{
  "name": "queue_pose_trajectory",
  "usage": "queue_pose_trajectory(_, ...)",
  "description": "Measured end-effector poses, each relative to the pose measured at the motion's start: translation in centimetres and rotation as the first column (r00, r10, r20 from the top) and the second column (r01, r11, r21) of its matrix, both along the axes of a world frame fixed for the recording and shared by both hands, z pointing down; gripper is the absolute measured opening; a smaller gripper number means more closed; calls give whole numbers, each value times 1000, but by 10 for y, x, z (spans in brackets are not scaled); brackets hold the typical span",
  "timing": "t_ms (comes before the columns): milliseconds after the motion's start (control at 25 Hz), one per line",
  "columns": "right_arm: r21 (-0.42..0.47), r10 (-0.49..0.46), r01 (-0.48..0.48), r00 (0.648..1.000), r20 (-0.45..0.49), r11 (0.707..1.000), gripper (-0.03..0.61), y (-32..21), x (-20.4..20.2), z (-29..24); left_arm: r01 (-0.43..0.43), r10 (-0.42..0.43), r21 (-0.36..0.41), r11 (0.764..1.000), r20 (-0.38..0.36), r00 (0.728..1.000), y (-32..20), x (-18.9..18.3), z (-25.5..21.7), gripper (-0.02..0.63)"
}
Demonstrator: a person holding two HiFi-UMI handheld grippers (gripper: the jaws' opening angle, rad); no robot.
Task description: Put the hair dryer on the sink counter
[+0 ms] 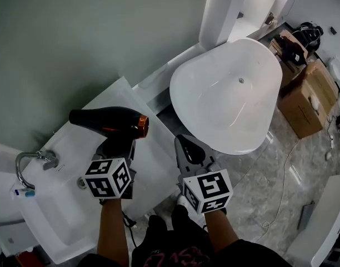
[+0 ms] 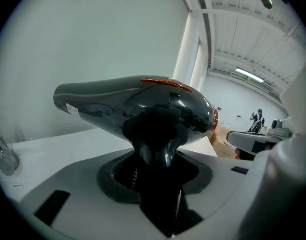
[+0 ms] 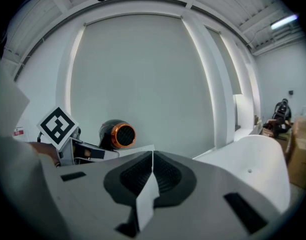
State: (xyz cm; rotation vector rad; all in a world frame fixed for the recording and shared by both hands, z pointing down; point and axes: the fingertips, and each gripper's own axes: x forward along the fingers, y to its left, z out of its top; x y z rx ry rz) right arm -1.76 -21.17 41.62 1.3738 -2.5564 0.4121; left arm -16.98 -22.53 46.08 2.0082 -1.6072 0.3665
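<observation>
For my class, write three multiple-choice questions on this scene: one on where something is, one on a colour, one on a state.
1. Where is the hair dryer?
A. in the right claw
B. in the left claw
C. in neither claw
2. What colour is the ring at its end?
A. orange
B. blue
C. green
3. How is the right claw?
A. shut, empty
B. shut on the hair dryer
C. wide open
Answers: B, the left claw's jaws clamp it; A, the ring round its mesh end is orange; A, its jaws meet with nothing between.

Black, orange-trimmed hair dryer (image 1: 106,121); plain white sink counter (image 1: 75,144).
</observation>
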Motion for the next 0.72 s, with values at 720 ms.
queue_pose_trajectory(720,-101,8,-12,999,-36,995,21,-3,4,67,-88,82,-197,976,-37,996,9,15,110,169)
